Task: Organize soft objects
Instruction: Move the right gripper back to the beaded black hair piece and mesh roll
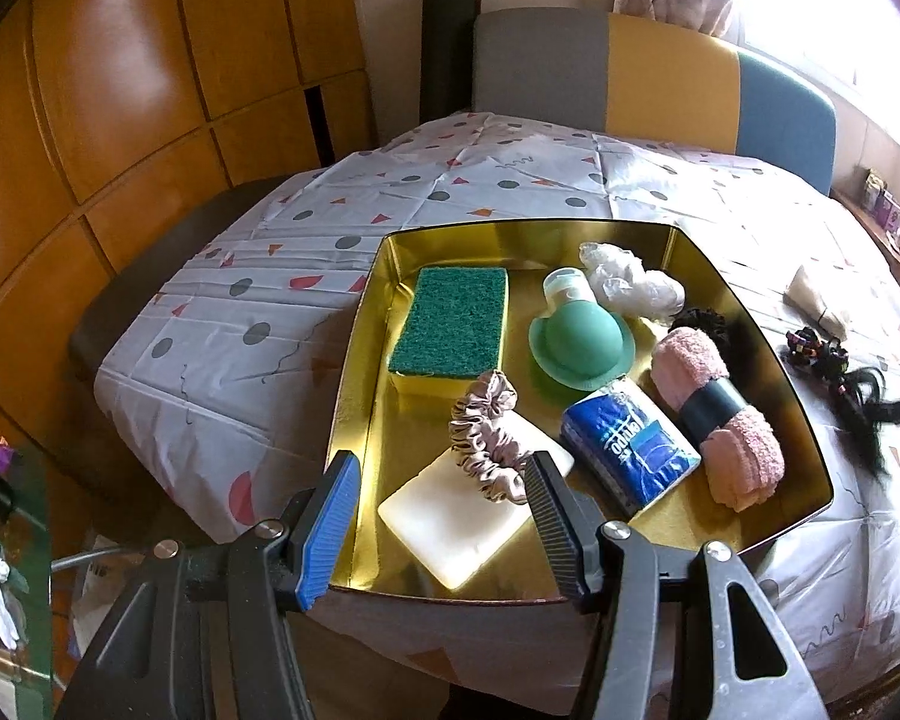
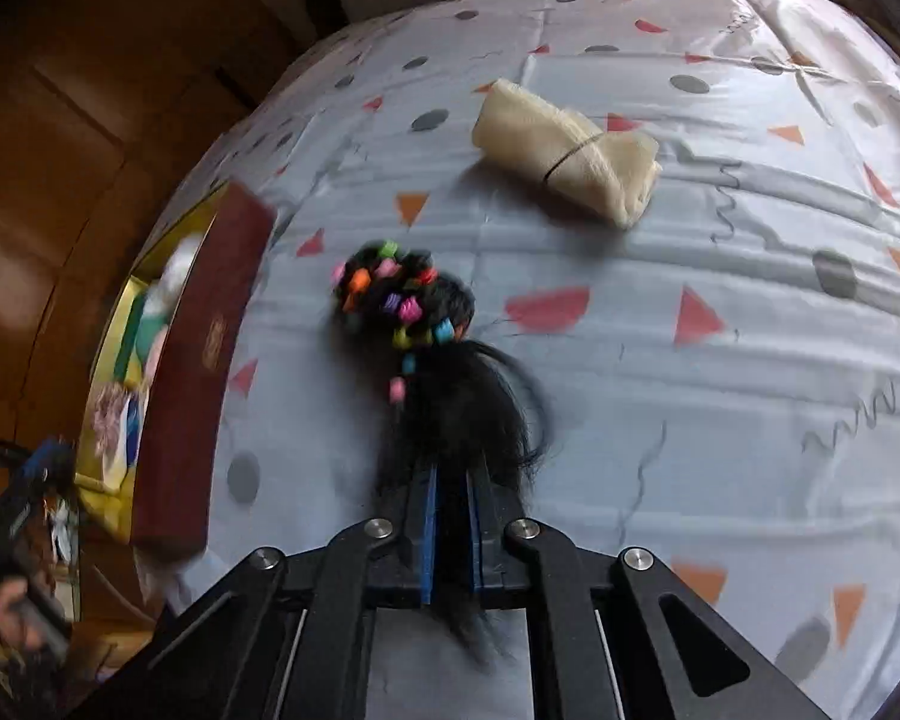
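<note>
Hair of the black beaded hairpiece (image 2: 432, 360) sits clamped in the right gripper (image 2: 450, 480), probably for carrying left to the gold tray (image 1: 768, 360); the left gripper (image 1: 438, 498) waits half open, holding nothing.

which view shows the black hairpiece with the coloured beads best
The right wrist view: the hairpiece lies mid-frame on the tablecloth, its strands pinched in the right gripper. The left wrist view catches it only small, at the right edge.
</note>
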